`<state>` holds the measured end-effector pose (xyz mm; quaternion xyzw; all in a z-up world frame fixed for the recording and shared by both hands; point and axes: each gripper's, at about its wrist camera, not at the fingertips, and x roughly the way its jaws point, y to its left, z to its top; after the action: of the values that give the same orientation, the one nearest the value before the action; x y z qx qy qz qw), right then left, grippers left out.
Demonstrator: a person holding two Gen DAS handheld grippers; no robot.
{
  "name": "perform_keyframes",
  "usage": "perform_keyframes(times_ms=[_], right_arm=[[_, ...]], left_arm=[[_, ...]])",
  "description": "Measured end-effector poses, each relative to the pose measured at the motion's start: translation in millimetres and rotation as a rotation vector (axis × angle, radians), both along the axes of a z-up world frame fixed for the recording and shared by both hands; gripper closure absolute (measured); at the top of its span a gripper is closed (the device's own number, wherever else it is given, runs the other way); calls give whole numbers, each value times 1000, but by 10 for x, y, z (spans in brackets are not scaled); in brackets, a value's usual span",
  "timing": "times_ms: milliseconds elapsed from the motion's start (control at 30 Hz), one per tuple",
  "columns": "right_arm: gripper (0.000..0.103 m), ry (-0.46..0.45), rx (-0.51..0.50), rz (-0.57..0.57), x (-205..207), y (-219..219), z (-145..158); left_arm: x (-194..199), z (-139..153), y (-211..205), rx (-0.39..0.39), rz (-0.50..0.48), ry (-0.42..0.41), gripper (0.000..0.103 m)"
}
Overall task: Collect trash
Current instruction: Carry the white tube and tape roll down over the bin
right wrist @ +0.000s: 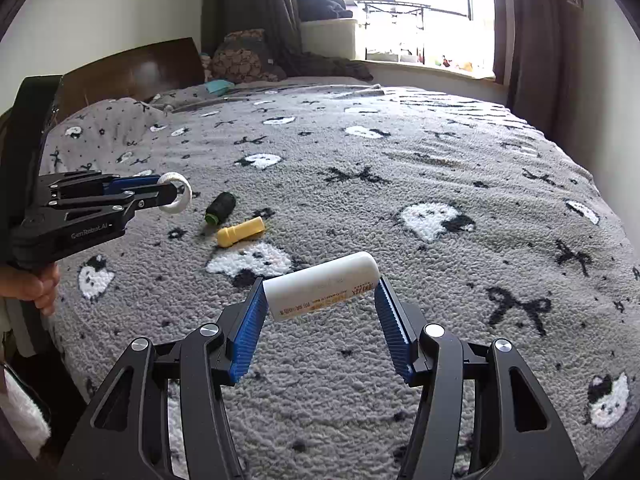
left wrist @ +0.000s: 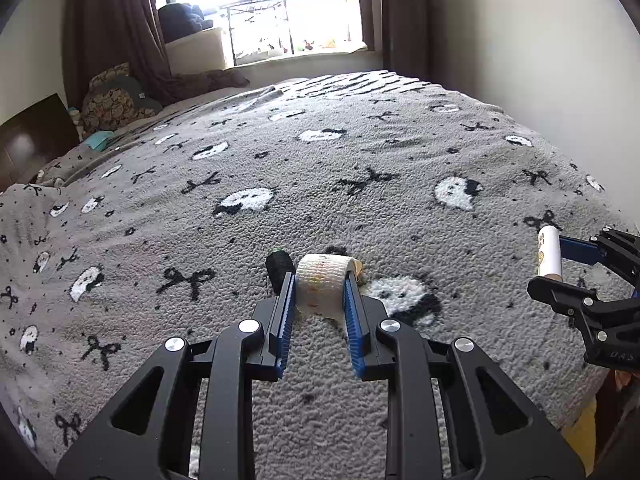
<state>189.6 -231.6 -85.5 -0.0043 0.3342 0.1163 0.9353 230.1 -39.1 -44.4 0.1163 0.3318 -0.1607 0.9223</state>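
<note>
My left gripper (left wrist: 319,286) is shut on a white roll of tape (left wrist: 320,290), held a little above the grey blanket (left wrist: 360,184). From the right wrist view the same left gripper (right wrist: 172,196) shows at the left with the tape roll (right wrist: 176,198) at its tips. My right gripper (right wrist: 320,290) is shut on a white tube (right wrist: 326,286) lying crosswise between its blue pads; it appears at the right edge as the right gripper (left wrist: 554,264) with the tube (left wrist: 550,252). A black spool (right wrist: 220,208) and a yellow cap-like piece (right wrist: 240,232) lie on the blanket.
The patterned blanket (right wrist: 400,168) covers a wide bed. Pillows (right wrist: 240,58) and a dark headboard (right wrist: 132,72) are at the far left, a window and curtains (right wrist: 524,28) behind. A hand (right wrist: 38,286) grips the left tool's handle. A wall runs along the right.
</note>
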Motion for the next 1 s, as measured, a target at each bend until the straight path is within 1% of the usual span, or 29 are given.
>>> perform_keyframes(times_ms=[133,233,433,533,633,767,900,1000], right_arm=[[47,-48,-12,0,-347,-9,175],[47,-79,-19,8,-641,-12,241],[47,-115,-47,16,-1231,29,237],[47,-124,-42,16,-1485,32,192],[47,-117,-36,27,-1702,51,110],[47,-71,-3,67,-1938,78,-84],[47,-12,13,66,-2094,117,-327],[47,42,25,47,-2179,141,-544]], left_arm=[[-400,168,52,-22,0,-29,81],[-743,208,62,-22,-15,-43,81],[-1396,156,22,10,-39,-76,81],[-1681,109,30,-5,-43,-82,81],[-1950,-1,29,-19,-51,-77,81],[-2235,-235,48,-43,-55,-33,81],[-2421,-592,99,-74,-50,60,81],[-2527,-886,131,-77,-46,134,81]])
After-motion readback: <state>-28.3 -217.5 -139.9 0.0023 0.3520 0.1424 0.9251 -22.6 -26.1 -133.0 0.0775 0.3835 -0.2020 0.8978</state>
